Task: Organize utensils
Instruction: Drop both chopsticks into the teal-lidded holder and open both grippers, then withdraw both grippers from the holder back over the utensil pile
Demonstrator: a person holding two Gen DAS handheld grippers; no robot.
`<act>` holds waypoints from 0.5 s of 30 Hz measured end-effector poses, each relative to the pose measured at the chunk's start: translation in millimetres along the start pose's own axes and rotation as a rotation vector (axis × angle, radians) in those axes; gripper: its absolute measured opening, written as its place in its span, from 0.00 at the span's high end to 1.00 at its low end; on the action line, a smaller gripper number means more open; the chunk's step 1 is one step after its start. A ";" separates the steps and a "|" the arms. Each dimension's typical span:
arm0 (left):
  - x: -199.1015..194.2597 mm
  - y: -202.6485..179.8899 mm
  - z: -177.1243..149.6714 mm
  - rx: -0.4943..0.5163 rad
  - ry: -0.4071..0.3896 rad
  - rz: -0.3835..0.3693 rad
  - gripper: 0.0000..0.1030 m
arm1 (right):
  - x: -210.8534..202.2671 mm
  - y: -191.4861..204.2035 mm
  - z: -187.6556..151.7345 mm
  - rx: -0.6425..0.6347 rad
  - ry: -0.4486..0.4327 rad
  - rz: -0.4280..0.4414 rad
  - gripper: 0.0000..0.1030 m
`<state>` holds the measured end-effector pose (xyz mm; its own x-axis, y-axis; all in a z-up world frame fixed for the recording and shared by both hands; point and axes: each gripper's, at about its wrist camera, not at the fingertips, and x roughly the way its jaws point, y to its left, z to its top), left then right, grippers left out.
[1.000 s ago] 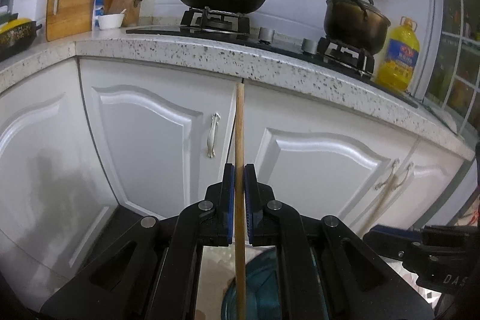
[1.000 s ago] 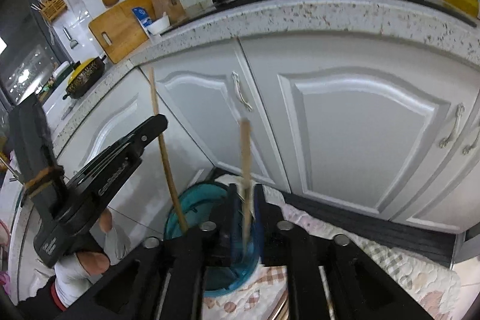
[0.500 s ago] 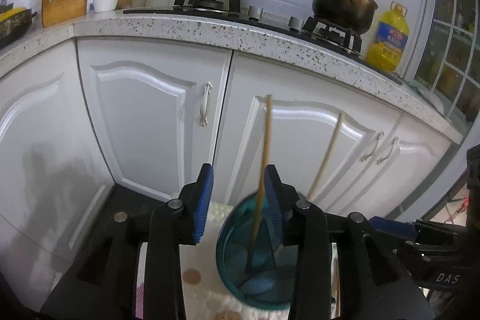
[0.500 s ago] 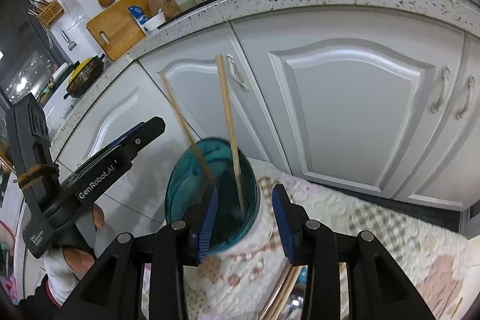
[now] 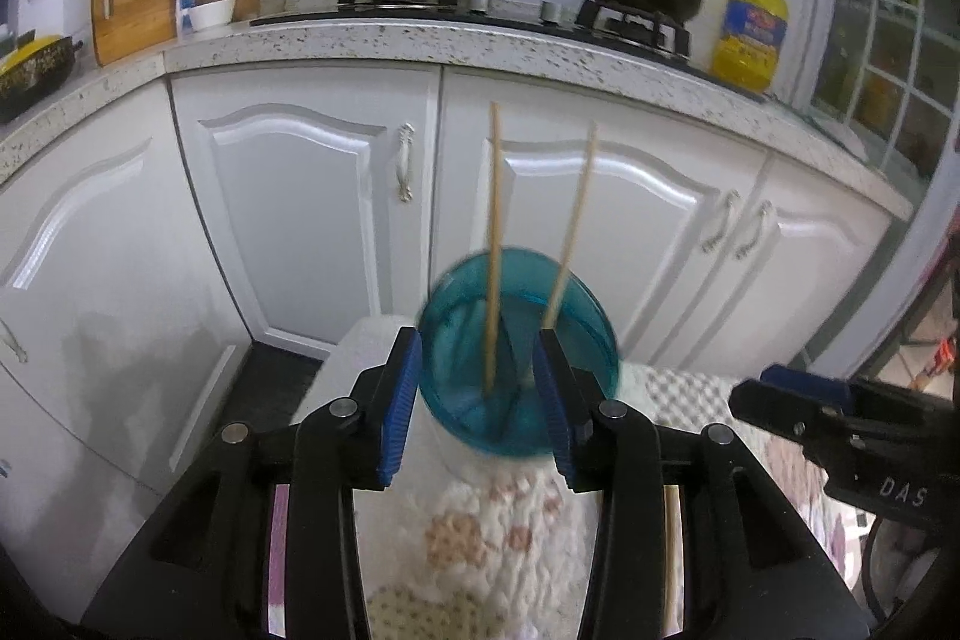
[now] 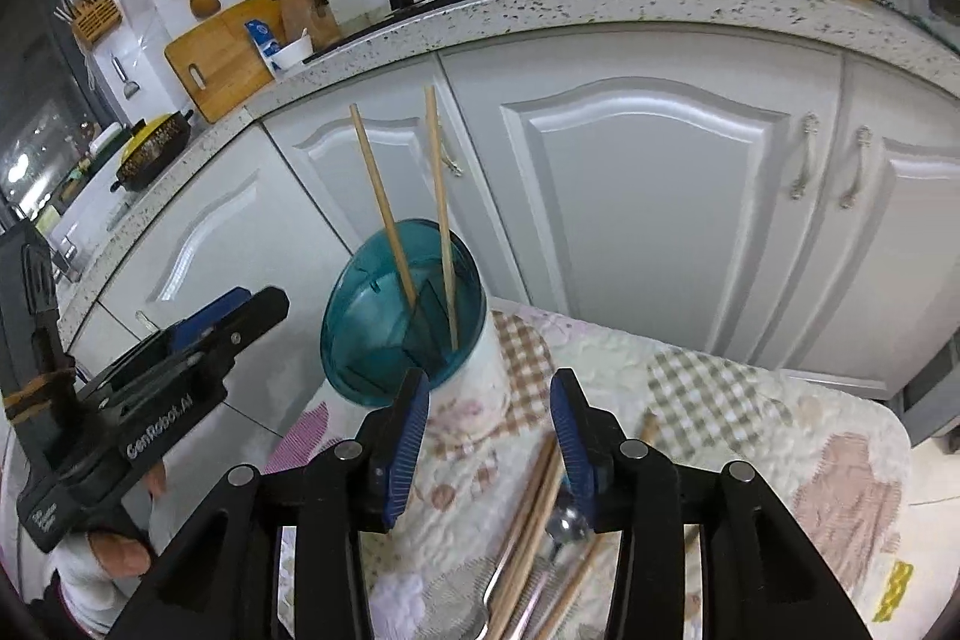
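- My left gripper [image 5: 477, 382] hung with its blue-padded jaws apart and nothing gripped; the teal utensil holder [image 5: 519, 352] showed in the gap between them, but the pads were not pressing on it.
- My right gripper [image 6: 489, 427] was the same: jaws parted and widening as I looked, pads bare, only the quilted cloth [image 6: 750, 418] and the holder's pale lower wall showing between them.
- The holder [image 6: 402, 334] stood upright on that patchwork cloth, at its far left corner, close in front of the white cabinet doors [image 6: 648, 196].
- Two wooden chopsticks [image 6: 441, 214] stood inside it, leaning slightly apart, their upper ends well above the rim. In the left view the same pair [image 5: 493, 244] rose between my left jaws without touching either pad.
- More chopsticks [image 6: 528, 514] lay loose on the cloth just beneath my right jaws, along with some metal cutlery [image 6: 567, 520] I couldn't make out properly.
- From the right camera I saw my left gripper [image 6: 240, 316] off to the holder's left, with my gloved hand [image 6: 117, 556] below it.
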<state>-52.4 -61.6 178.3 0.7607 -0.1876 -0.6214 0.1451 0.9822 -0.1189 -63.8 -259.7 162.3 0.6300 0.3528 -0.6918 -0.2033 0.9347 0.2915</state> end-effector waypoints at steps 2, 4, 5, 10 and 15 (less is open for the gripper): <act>-5.5 -6.1 -6.1 0.007 0.001 -0.003 0.63 | -7.4 -1.7 -6.4 0.010 -0.010 -0.008 0.58; -10.2 -11.2 -11.9 0.013 0.003 -0.004 0.63 | -13.4 -3.5 -12.0 0.014 -0.015 -0.023 0.58; -11.6 -12.5 -13.9 0.014 0.005 -0.006 0.63 | -16.6 -4.2 -15.8 0.011 -0.018 -0.035 0.58; -19.5 -25.9 -26.5 0.023 0.021 -0.013 0.63 | -29.4 -11.7 -32.1 0.029 -0.023 -0.067 0.57; -26.6 -39.4 -38.4 0.040 0.025 -0.022 0.59 | -45.6 -16.0 -47.4 0.045 -0.039 -0.095 0.54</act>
<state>-102.7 -95.4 169.7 0.7413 -0.2087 -0.6379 0.1872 0.9770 -0.1021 -124.7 -288.7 157.9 0.6739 0.2599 -0.6916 -0.1080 0.9607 0.2557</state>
